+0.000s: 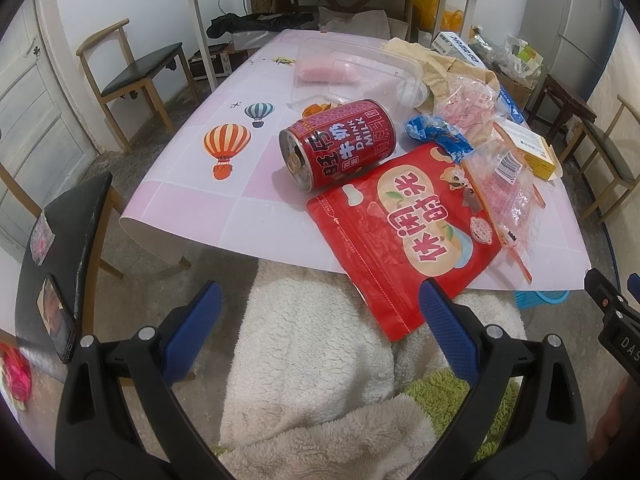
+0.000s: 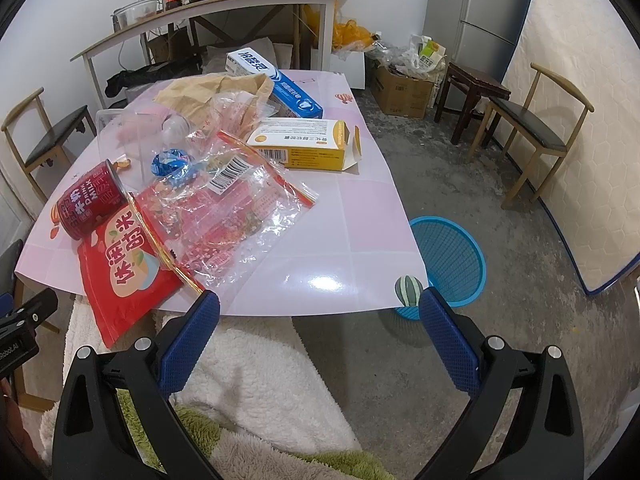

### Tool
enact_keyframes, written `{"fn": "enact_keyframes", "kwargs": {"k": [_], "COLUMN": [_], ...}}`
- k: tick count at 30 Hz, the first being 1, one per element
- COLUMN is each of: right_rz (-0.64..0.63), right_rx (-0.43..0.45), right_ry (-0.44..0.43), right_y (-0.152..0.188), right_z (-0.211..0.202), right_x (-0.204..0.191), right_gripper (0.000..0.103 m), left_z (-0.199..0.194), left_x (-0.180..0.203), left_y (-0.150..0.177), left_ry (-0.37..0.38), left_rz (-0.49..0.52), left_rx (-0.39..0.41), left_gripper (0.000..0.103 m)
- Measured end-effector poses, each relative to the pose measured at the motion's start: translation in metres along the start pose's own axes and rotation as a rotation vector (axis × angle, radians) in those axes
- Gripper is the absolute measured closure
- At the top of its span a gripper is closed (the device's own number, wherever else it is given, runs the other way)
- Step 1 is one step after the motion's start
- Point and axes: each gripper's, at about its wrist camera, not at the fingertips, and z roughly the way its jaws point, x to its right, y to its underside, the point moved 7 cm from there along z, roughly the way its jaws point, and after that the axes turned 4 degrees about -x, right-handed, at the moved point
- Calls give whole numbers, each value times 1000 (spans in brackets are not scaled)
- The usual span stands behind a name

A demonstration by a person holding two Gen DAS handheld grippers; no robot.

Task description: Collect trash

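My left gripper (image 1: pixel 320 332) hangs wide open and empty, just short of the table (image 1: pixel 192 216) edge. The red snack pouch (image 1: pixel 404 236) overhangs that edge toward it, long axis running away and leftward; the milk can (image 1: pixel 340 144) lies just beyond. My right gripper (image 2: pixel 320 336), also spread and empty, sits farther from the pouch, nearer the blue basket (image 2: pixel 460 260) on the floor. I judge left takes the pouch.

I read "DRINK MILK" on the red metal can (image 1: pixel 339 145) lying on its side | large Chinese characters on the red foil snack pouch (image 1: pixel 404 232) | a barcode label on the clear plastic zip bag (image 2: pixel 240 208) | "DAS" on my other tongs' black body (image 1: pixel 624 340).
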Motion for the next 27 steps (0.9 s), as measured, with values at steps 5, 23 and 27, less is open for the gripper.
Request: {"fn": "enact_keyframes", "kwargs": {"k": [5,23,27], "right_rz": [-1,-25,-43], "right_rx": [-3,33,85], "right_ry": [0,-21,-36], "right_y": [2,-11,-29], "right_z": [0,9,9], "right_x": [-1,-5,-10], "right_gripper": [6,6,6], "left_z": [1,18,22], "left_x": [0,-2,-8], "left_y": [2,-2,-7], "left_ry": [1,-2,-10], "left_rz": [2,-4,-3], "left_rx": [-4,-31,-18], "left_gripper": [9,9,9]}}
